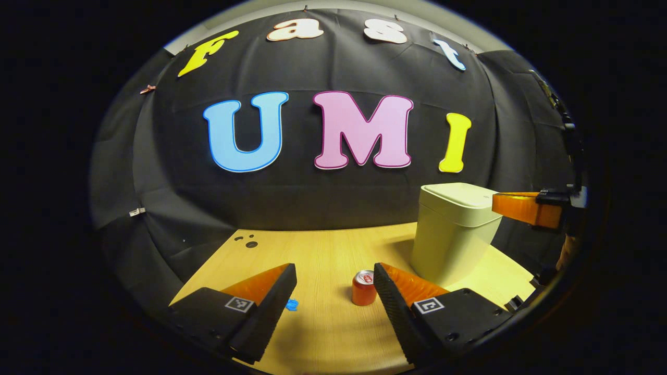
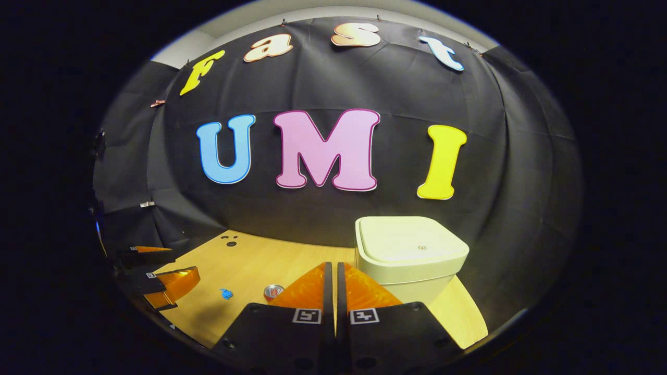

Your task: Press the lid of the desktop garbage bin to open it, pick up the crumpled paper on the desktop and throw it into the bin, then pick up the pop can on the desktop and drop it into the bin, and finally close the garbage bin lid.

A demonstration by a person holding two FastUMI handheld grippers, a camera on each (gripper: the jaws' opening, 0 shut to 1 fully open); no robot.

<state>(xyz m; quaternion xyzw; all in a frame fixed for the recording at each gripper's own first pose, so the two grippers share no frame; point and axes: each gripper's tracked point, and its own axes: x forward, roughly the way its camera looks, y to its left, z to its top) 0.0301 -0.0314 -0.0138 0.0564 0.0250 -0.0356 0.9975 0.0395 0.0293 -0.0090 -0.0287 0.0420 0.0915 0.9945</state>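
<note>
The cream desktop bin (image 1: 452, 234) stands at the right rear of the wooden table (image 1: 323, 333) with its lid (image 2: 409, 242) down. A red pop can (image 1: 363, 287) stands upright just left of my left gripper's right-hand finger. A small blue crumpled paper (image 1: 292, 304) lies beside the other finger. My left gripper (image 1: 334, 276) is open and holds nothing. My right gripper (image 2: 332, 266) is shut with nothing in it, raised in front of the bin and a little left of it. In the left gripper view it (image 1: 526, 207) hangs at lid height by the lid's right edge.
The can (image 2: 273, 291) and the paper (image 2: 226, 294) lie left of my right gripper, with the left gripper (image 2: 172, 284) beyond them. Small dark holes (image 1: 249, 241) mark the table's far left corner. The black cloth wall stands close behind the bin.
</note>
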